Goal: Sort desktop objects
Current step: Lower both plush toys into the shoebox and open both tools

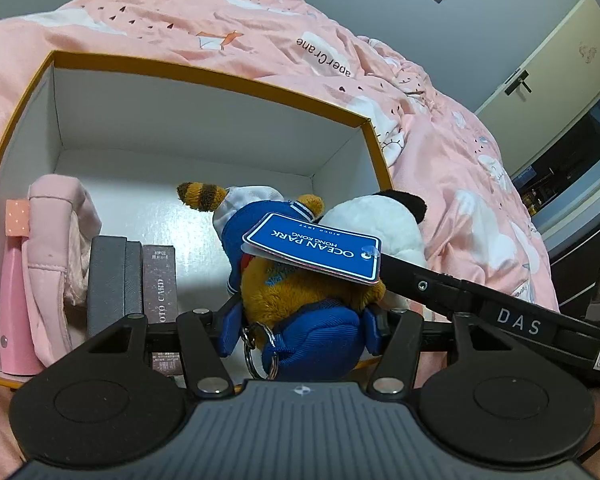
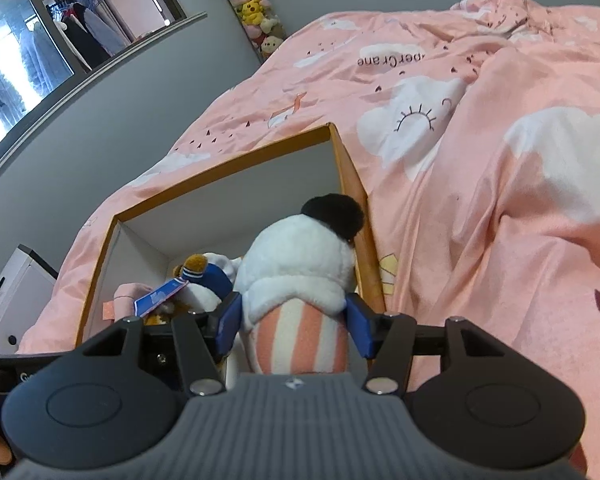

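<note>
An open white box with an orange rim [image 1: 204,76] lies on a pink bedspread. My left gripper [image 1: 304,330] is shut on a brown plush in blue clothes [image 1: 296,292] with a blue Ocean Park tag [image 1: 314,250], held over the box's near right part. My right gripper [image 2: 294,326] is shut on a white plush with a black ear and pink-striped body [image 2: 300,264], held over the box's right side [image 2: 352,172]. That white plush also shows in the left wrist view [image 1: 380,224], and the brown plush in the right wrist view [image 2: 204,276].
In the box's left part stand a pink bottle [image 1: 14,300], a pink fabric pouch [image 1: 56,232], dark grey cases [image 1: 108,280] and a brown card box [image 1: 160,284]. The right gripper's black arm [image 1: 500,312] crosses the left view. A white cabinet [image 2: 20,280] stands beside the bed.
</note>
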### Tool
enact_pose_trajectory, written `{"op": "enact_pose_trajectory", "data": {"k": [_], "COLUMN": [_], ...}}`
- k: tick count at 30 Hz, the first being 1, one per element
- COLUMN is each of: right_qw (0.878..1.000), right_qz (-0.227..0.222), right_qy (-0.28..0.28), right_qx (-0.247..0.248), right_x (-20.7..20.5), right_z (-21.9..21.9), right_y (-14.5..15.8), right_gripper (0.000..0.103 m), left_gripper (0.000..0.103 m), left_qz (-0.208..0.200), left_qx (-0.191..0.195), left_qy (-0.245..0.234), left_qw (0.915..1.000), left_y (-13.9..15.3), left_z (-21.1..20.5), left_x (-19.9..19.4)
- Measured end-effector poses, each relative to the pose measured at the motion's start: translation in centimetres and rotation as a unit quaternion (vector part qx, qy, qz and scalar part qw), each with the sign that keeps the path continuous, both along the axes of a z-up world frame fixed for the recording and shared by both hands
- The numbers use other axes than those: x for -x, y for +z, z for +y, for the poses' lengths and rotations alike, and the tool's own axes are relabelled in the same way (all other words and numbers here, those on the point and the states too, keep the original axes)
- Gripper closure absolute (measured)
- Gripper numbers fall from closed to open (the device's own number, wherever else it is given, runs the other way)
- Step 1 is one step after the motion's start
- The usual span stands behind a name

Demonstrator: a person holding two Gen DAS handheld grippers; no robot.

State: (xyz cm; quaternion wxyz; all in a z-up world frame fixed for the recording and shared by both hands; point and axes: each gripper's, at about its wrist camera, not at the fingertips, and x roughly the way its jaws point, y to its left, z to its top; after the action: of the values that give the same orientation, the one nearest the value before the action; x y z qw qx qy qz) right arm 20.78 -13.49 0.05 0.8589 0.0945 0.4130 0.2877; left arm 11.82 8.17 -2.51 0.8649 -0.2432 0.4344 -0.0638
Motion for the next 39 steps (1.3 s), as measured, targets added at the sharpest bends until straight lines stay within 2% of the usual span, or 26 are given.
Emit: {"op": "enact_pose_trajectory", "data": {"k": [3, 8, 12, 17, 23, 27, 30, 32, 35, 36, 39], "right_qw": [1.0, 0.999, 0.999, 0.999, 0.999, 0.999, 0.999, 0.998, 0.998, 0.997, 0.993], "right_qz": [0.021, 0.031, 0.029, 0.048, 0.05, 0.046, 0.038, 0.034, 0.022, 0.015, -0.008], "right_qy": [0.008, 0.012, 0.018, 0.017, 0.015, 0.019, 0.031, 0.045, 0.062, 0.07, 0.097], "right_qx": [-0.006, 0.012, 0.013, -0.006, -0.013, -0.018, -0.007, 0.005, 0.022, 0.032, 0.068], "right_x": [-0.6, -0.9, -0.6, -0.9, -0.8, -0.8, -1.0, -1.2, -1.6, -1.5, -1.2], "right_z": [0.0, 0.6, 0.6, 0.2, -0.2, -0.6, -0.4, -0.1, 0.4, 0.7, 2.0], "right_y": [-0.2, 0.0, 0.1, 0.0, 0.1, 0.3, 0.6, 0.8, 1.2, 1.3, 1.4], "right_gripper": [0.043, 0.041, 0.041, 0.04, 0.04, 0.041, 0.043, 0.051, 0.054, 0.055, 0.057], "left_gripper": [0.037, 0.037, 0.036, 0.035, 0.033, 0.033, 0.032, 0.032, 0.039, 0.046, 0.056], "left_qz": [0.007, 0.026, 0.044, 0.054, 0.067, 0.061, 0.042, 0.03, 0.02, 0.02, 0.041], "left_qx": [0.008, 0.023, 0.002, -0.019, -0.079, -0.105, -0.113, -0.108, -0.093, -0.09, -0.085], "left_qy": [0.002, 0.015, 0.018, 0.019, 0.001, -0.014, -0.014, -0.011, -0.013, -0.012, -0.018], "left_qw": [0.9999, 0.9993, 0.9988, 0.9982, 0.9946, 0.9925, 0.9926, 0.9937, 0.9954, 0.9956, 0.9954], "left_y": [-0.3, -1.2, -1.8, -1.9, -2.1, -1.6, -0.4, 0.4, 1.2, 1.4, 1.0], "left_z": [0.3, 0.9, 0.7, 0.5, -0.6, -1.1, -1.0, -0.7, -0.2, -0.1, 0.1], "left_x": [-0.4, -1.2, -1.3, -1.5, -1.5, -1.1, -0.6, -0.4, -0.1, -0.1, -0.6]}}
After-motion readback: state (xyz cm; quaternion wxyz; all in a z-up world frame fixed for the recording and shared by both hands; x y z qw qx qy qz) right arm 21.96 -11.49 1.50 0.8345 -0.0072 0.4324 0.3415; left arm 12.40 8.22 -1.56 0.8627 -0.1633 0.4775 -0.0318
